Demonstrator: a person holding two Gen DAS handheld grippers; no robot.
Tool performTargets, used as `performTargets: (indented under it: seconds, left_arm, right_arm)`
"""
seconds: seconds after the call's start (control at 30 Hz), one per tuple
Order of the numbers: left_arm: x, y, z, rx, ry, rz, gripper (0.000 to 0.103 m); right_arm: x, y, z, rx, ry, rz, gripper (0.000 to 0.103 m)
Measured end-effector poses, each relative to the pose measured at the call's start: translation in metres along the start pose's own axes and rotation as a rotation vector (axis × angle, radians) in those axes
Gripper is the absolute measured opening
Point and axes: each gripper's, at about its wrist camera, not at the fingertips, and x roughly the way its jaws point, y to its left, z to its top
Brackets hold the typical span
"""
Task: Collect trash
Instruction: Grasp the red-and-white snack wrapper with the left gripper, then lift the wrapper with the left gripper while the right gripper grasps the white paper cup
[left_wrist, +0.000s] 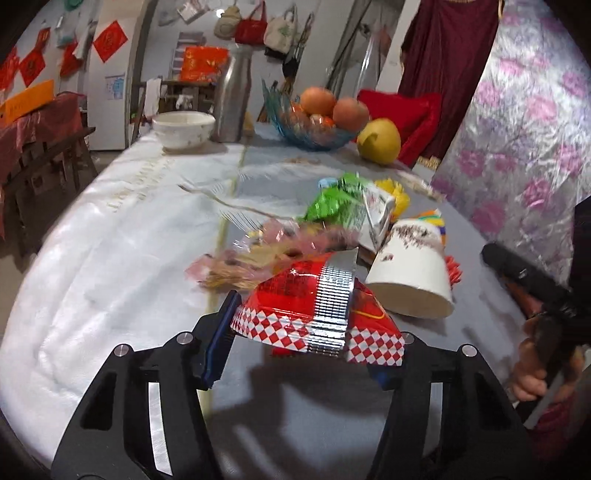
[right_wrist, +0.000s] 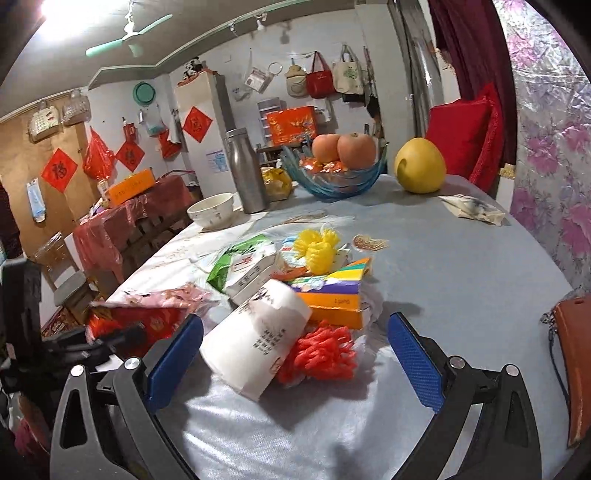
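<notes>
Left gripper (left_wrist: 314, 332): fingers clenched on a red foil snack wrapper (left_wrist: 317, 314) with a checkered edge and silver seam. The wrapper bows upward between the pads and casts a shadow on the surface (left_wrist: 110, 240) below, so it looks lifted clear. The crumpled arch probably comes from squeezing a limp bag from both sides.

Right gripper (right_wrist: 295, 354): fingers spread wide and grasping nothing. They straddle a white paper cup (right_wrist: 255, 339) lying on its side, with a red mesh fruit sleeve (right_wrist: 321, 354) touching it. Neither pad meets the cup. Judgement: wide spread suits the cup's girth; the cup is the likely next pick.

Remaining trash is heaped mid-surface: a green wrapper (right_wrist: 221, 269), a small white carton (right_wrist: 251, 277), a yellow mesh sleeve (right_wrist: 316, 245), an orange and purple box (right_wrist: 332, 295) and a pink cellophane wrapper (left_wrist: 258, 254). It is piled close, so one pick may drag its neighbours.

At the far end, well apart from the heap: a blue glass fruit bowl (right_wrist: 332, 184), a pomelo (right_wrist: 419, 166), a steel flask (right_wrist: 245, 170) and a white ceramic bowl (right_wrist: 210, 210). Not trash; leave.

No bin in either view.
</notes>
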Motion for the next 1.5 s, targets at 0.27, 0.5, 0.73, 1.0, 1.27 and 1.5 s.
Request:
performTargets:
  seconds: [0.27, 0.5, 0.73, 1.0, 1.27, 1.5]
  left_arm:
    - [-0.061, 0.027, 0.001, 0.023, -0.085, 0.078, 0.059]
    - [-0.094, 0.053, 0.008, 0.01, -0.115, 0.13, 0.059]
    - [-0.1, 0.071, 0.006, -0.016, -0.092, 0.135, 0.059]
    - [-0.123, 0.11, -0.005, -0.046, -0.083, 0.241, 0.059]
    - [-0.145, 0.167, -0.033, -0.18, -0.067, 0.299, 0.059]
    - [-0.153, 0.186, -0.035, -0.185, -0.06, 0.339, 0.059]
  right_arm:
    - [0.004, 0.03, -0.018, -0.057, 0.072, 0.091, 0.097]
    - [0.035, 0.044, -0.019, -0.05, 0.149, 0.081, 0.097]
    - [0.068, 0.042, 0.003, 0.003, 0.177, 0.047, 0.096]
    - [0.066, 0.057, 0.003, -0.079, 0.159, 0.007, 0.042]
    - [0.077, 0.079, -0.013, -0.192, 0.24, 0.001, 0.069]
    - [0.075, 0.096, -0.016, -0.251, 0.221, -0.018, 0.063]
